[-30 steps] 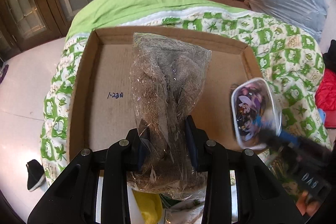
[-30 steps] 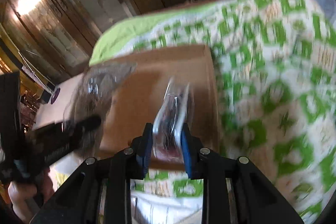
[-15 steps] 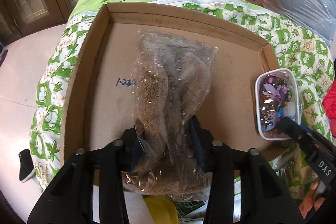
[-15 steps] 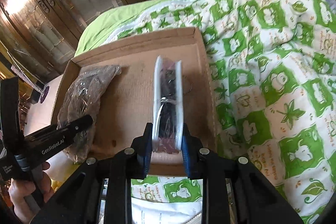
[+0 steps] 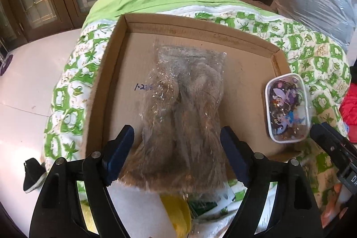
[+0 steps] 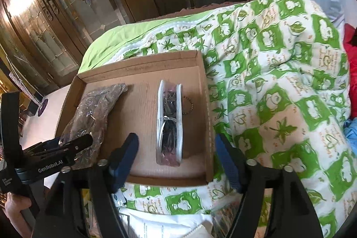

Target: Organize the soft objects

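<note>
Left gripper [image 5: 178,146] jaws apart, flanking bagged plush [image 5: 185,108] in cardboard tray [image 5: 107,86]. Right gripper [image 6: 176,155] jaws apart; clear pouch [image 6: 169,122] stands on edge between them, untouched.

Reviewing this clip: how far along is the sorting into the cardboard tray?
Done: the bagged brown plush and the clear pouch both lie in the cardboard tray. In hand: nothing; the left gripper and right gripper both have their jaws spread. Left: a yellow item sits below the tray, possibly next.
</note>
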Demonstrator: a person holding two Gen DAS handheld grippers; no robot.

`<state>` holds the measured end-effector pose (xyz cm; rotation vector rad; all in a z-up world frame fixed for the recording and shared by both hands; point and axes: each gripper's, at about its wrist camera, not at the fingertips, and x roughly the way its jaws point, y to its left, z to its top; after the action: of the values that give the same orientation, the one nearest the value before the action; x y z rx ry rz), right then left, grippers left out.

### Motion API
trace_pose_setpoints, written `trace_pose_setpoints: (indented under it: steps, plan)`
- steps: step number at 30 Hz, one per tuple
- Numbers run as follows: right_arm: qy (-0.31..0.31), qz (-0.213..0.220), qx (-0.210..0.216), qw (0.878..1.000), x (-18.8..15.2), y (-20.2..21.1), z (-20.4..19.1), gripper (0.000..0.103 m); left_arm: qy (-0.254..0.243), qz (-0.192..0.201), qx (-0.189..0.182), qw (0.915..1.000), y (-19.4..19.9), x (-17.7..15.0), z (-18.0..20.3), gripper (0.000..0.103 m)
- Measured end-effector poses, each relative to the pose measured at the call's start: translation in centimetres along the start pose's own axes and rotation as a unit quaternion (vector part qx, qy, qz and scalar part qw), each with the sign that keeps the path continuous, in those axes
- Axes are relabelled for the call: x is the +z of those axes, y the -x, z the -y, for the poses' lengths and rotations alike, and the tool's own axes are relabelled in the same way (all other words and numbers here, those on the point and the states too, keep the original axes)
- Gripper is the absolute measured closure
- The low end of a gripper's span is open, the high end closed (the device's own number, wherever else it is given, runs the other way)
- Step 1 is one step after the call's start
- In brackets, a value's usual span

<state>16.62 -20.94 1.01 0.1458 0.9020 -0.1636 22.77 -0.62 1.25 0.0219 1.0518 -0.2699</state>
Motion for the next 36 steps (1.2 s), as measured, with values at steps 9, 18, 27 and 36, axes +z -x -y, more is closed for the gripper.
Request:
trace_pose_setpoints:
  steps: [9,18,27,36]
  plan:
    - [0.001,-0.040,0.023,0.999,-3.1,2.6,0.3,0.022,-0.014,0.010,-0.003,0.9999,4.9,-5.2,0.2,0.023]
    - [0.023,-0.094,0.037,0.995,-6.8,3.7,-0.3,0.022,0.023,0.009,-0.014,0.9996,8.0,-12.3,-1.8,0.023]
    - [0.057,-0.107,0.038,0.992,-9.7,5.4,-0.5,0.022,0.073,0.029,-0.025,0.9966,9.2,-16.2,-4.3,0.023]
    - [0.064,-0.121,0.036,0.990,-10.9,5.8,-0.4,0.022,0.062,0.029,-0.017,0.9975,8.3,-16.5,-4.5,0.023]
